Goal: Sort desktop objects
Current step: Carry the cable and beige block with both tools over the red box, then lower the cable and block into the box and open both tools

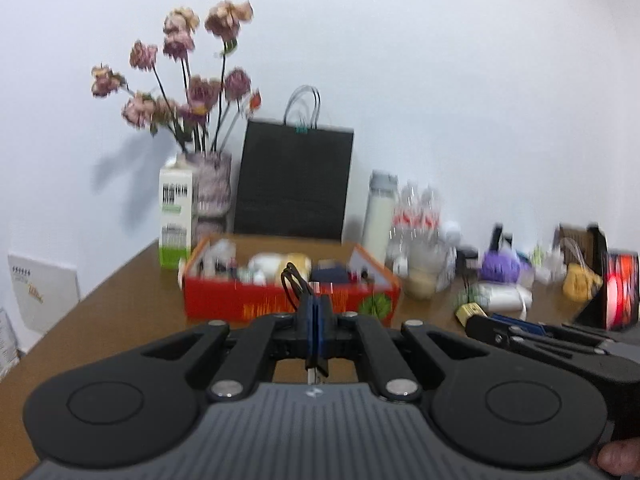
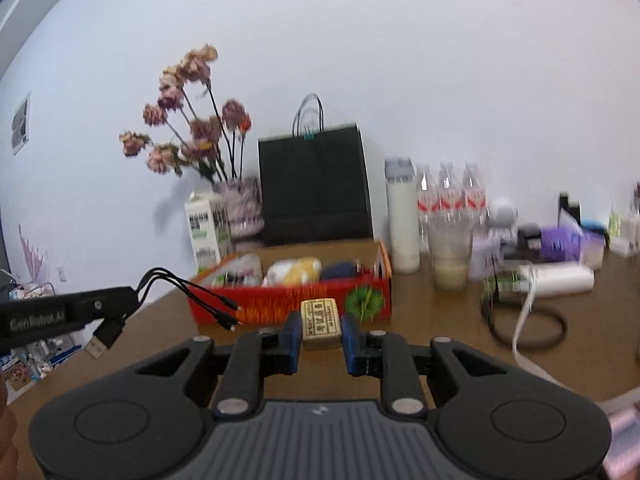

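Note:
My left gripper (image 1: 316,320) is shut on a black multi-head USB cable (image 1: 294,284), held above the table in front of the red cardboard box (image 1: 280,300). In the right wrist view the left gripper (image 2: 132,298) comes in from the left with the cable (image 2: 192,296) dangling from it. My right gripper (image 2: 320,330) is shut on a small beige packet with printed text (image 2: 321,322), just in front of the red box (image 2: 296,304). The packet also shows in the left wrist view (image 1: 472,312). The box holds several items.
Behind the box stand a vase of dried flowers (image 2: 240,204), a milk carton (image 2: 206,232), a black paper bag (image 2: 316,188), a white bottle (image 2: 402,216) and water bottles (image 2: 450,196). Right: a cup (image 2: 450,252), white charger (image 2: 560,278), black cable loop (image 2: 528,326), purple item (image 2: 560,244).

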Demonstrator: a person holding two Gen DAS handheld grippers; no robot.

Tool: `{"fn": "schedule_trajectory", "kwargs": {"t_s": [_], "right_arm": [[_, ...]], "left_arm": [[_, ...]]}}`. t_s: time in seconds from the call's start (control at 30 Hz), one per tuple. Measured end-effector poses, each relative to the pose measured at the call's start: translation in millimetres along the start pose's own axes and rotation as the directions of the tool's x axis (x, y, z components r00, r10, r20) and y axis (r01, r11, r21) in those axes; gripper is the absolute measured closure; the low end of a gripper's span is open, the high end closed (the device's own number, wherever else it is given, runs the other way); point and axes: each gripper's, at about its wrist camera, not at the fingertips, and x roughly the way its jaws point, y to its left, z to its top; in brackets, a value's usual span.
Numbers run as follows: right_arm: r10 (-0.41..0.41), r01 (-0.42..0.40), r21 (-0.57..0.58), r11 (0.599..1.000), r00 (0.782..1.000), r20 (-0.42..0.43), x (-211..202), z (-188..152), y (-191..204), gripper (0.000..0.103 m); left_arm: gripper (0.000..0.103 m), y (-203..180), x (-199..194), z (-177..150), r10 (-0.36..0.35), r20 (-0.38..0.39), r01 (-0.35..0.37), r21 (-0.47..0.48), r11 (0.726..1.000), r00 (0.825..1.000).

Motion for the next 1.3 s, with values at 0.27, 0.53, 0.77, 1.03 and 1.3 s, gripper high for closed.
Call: {"fn": "schedule_trajectory", "kwargs": {"t_s": [0.27,0.53,0.77,1.03,1.3], "right_arm": [[-0.001,0.003,-0.025,1.0,0.998,0.061,67.4,81.6,-19.7,0.083],[0.041,-0.024,0.068,0.997,0.966,-0.256,234.4,146.7,-48.3,0.083],[0.0,0.053,0.081,0.995,0.834,-0.552,347.2,119.5,-57.3,0.083],[-0.123,0.108,-0.065,0.992,0.73,-0.673,391.2,97.3,-47.9,0.08],[-0.074,0.074,-0.025,0.997,0.783,-0.617,369.0,140.9,-41.8,0.046]], "left_arm": [[0.1,20.1,84.2,68.4,-0.025,0.054,0.028,-0.047,0.999,0.998],[0.1,30.9,231.3,104.3,-0.028,-0.146,0.026,-0.014,1.0,0.989],[0.1,48.9,344.4,66.6,0.058,-0.402,-0.039,0.055,0.998,0.914],[0.076,65.5,374.2,62.0,0.036,-0.531,-0.027,0.025,0.999,0.847],[0.005,70.8,356.8,103.8,0.11,-0.578,-0.096,0.054,0.994,0.808]]}}
